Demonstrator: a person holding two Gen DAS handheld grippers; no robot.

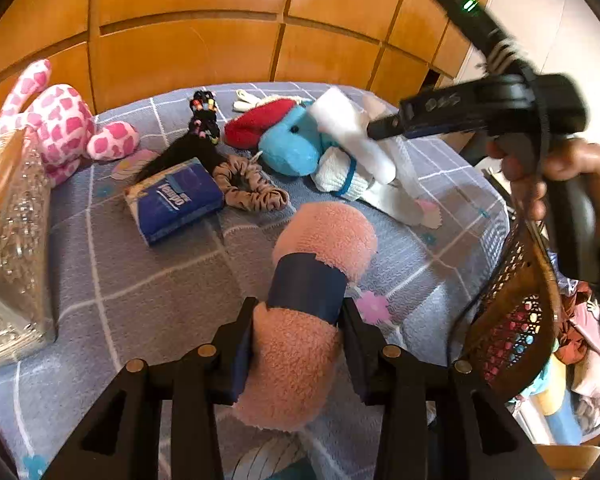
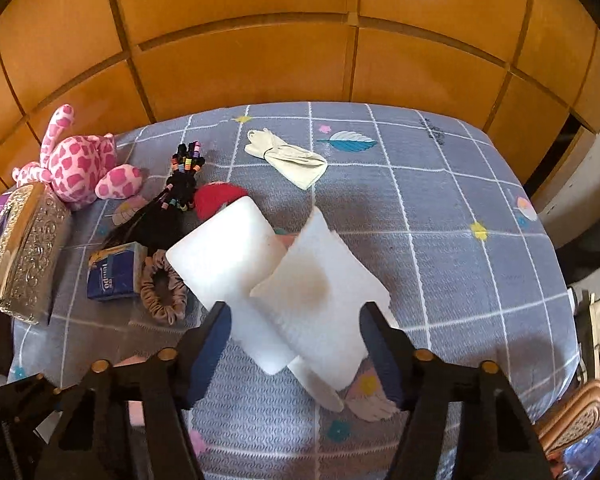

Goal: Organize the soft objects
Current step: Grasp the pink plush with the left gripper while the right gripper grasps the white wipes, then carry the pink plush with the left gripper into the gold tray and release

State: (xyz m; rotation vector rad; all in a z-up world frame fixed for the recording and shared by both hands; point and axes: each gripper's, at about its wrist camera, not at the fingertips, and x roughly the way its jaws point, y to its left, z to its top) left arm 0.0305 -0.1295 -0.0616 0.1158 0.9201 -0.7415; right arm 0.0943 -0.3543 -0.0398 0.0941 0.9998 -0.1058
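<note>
My left gripper (image 1: 300,340) is shut on a pink fuzzy roll with a navy band (image 1: 320,240), which sticks out ahead over the grey checked bed sheet (image 1: 140,280). My right gripper (image 2: 296,328) is shut on two white sock-like cloths (image 2: 320,280), one smooth and one knitted with a brown stain. In the left wrist view the right gripper (image 1: 384,128) holds this white bundle (image 1: 352,132) raised over a blue plush with a red hat (image 1: 288,144). A white knit sock with a blue stripe (image 1: 340,176) lies beside that plush.
On the sheet (image 2: 460,200) lie a pink spotted plush (image 2: 80,164), a black beaded hairpiece (image 2: 184,176), a blue tissue pack (image 2: 114,272), a brown scrunchie (image 2: 164,288) and a cream cloth (image 2: 288,156). A silver embossed box (image 2: 24,252) stands left. A wicker basket (image 1: 512,312) hangs right.
</note>
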